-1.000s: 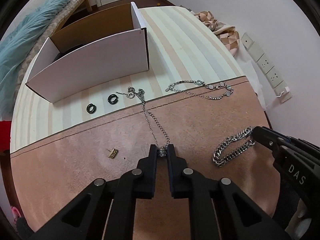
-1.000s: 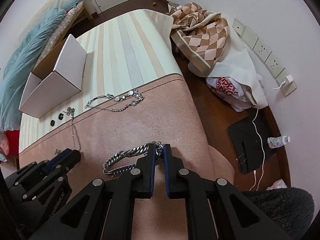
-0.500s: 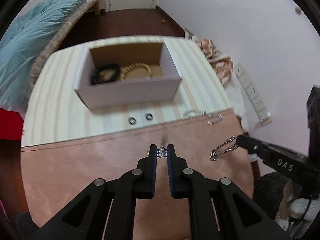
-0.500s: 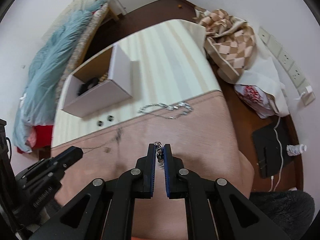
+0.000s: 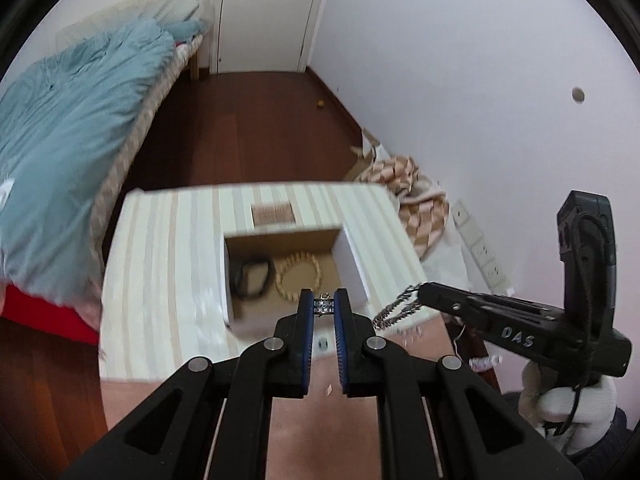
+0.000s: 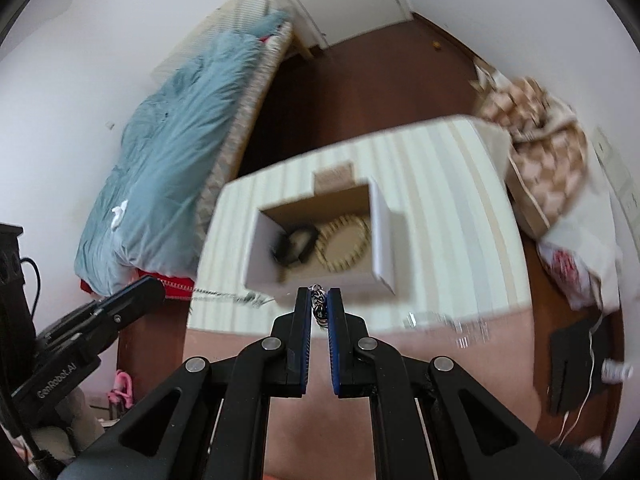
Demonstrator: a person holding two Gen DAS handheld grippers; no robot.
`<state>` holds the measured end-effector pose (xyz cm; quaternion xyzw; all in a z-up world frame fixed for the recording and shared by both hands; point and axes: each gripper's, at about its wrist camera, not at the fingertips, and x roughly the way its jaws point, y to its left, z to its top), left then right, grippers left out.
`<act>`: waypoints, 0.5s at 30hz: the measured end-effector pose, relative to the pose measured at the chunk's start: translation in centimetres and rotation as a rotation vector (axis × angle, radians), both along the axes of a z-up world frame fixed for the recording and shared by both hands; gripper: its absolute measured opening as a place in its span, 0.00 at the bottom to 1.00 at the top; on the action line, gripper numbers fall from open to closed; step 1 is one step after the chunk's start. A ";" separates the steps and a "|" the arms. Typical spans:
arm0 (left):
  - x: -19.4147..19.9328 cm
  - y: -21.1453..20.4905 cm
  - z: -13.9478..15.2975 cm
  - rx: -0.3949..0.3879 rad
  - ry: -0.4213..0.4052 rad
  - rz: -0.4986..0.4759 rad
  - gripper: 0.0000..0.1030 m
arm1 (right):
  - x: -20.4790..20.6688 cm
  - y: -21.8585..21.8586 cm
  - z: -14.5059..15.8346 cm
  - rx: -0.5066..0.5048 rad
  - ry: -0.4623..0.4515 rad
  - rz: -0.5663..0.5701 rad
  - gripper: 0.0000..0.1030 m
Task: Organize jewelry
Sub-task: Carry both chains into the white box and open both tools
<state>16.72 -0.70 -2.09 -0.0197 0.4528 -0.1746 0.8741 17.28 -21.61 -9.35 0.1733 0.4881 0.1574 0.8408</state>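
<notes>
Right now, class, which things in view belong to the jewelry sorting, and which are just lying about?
Belongs to the job:
left gripper pinching a thin necklace
right gripper pinching a chunky chain
open box holding a beaded bracelet and black bracelet

Lying about:
blue duvet
checked blanket

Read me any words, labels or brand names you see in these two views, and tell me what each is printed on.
"DAS": white letters on the right gripper, seen from the left wrist.
"GenRobot.AI": white letters on the left gripper, seen from the right wrist.
The red print on the white bag is too blurred to read.
</notes>
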 end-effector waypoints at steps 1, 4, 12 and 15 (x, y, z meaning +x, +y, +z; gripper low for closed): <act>0.7 0.0 0.3 -0.001 -0.004 0.003 0.07 | 1.1 0.6 0.6 -0.013 -0.012 0.008 0.08; 3.4 0.1 0.2 -0.017 0.014 0.010 0.07 | 3.4 1.5 1.0 -0.020 -0.012 0.017 0.08; 8.9 0.6 -6.3 -0.046 0.209 0.053 0.07 | 9.5 2.7 -2.4 -0.047 0.088 0.032 0.08; 9.5 1.0 -9.0 -0.012 0.263 0.078 0.07 | 11.0 2.9 -3.9 -0.067 0.120 0.041 0.08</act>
